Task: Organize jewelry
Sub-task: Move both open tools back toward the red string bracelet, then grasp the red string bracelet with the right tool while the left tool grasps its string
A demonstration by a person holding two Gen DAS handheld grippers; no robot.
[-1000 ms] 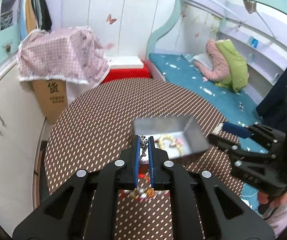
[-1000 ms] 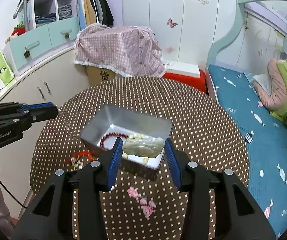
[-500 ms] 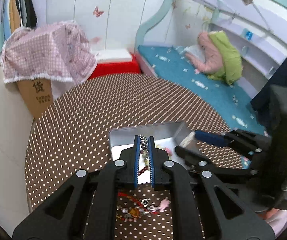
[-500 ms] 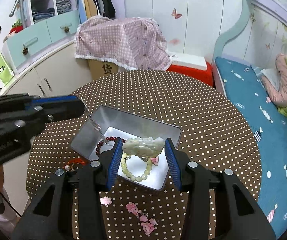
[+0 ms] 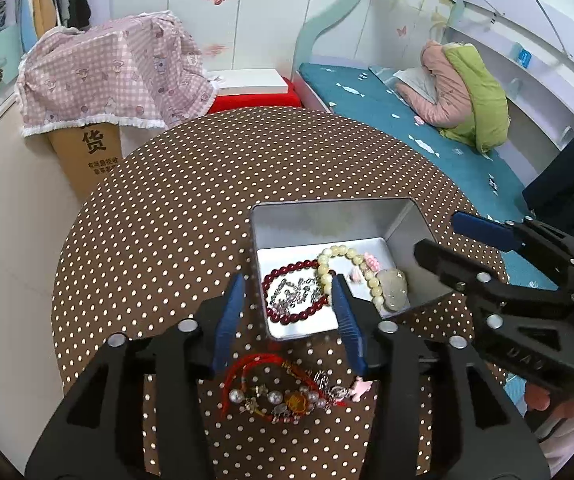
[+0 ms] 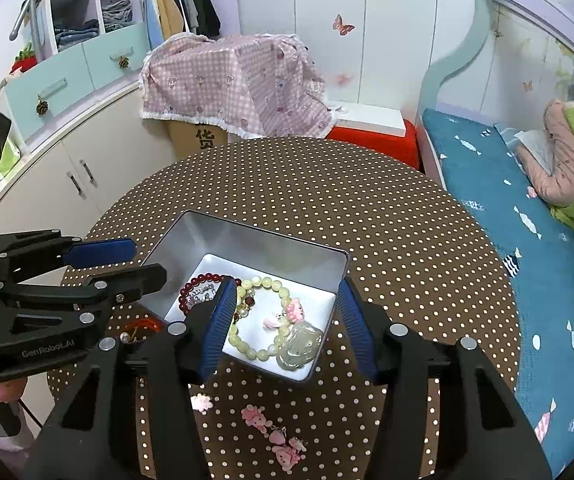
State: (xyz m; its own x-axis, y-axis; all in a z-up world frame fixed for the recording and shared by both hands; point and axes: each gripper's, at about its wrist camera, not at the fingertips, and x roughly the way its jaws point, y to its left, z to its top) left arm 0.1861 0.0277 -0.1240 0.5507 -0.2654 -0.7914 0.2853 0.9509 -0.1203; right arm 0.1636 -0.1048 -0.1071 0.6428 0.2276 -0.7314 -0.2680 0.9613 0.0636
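Next, best to lower the left tongs (image 5: 287, 312), spread wide and empty, onto the red cord bracelet (image 5: 275, 392) on the dotted worktop (image 5: 167, 200), pinching its cord rather than the beads. Right tongs (image 6: 283, 320) likewise wide, holding nothing, above the tin (image 6: 255, 240). Inside: dark red beads (image 6: 203, 280), pale bead bracelet (image 6: 255, 320), jade pendant (image 6: 299, 348). Pink charms (image 6: 275, 436) loose beside it.

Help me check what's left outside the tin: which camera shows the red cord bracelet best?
The left wrist view: the red cord bracelet lies whole on the table between the open left gripper's fingers, pearls and charm clear. The right wrist view shows only a scrap of it behind the left gripper, beside the tin.
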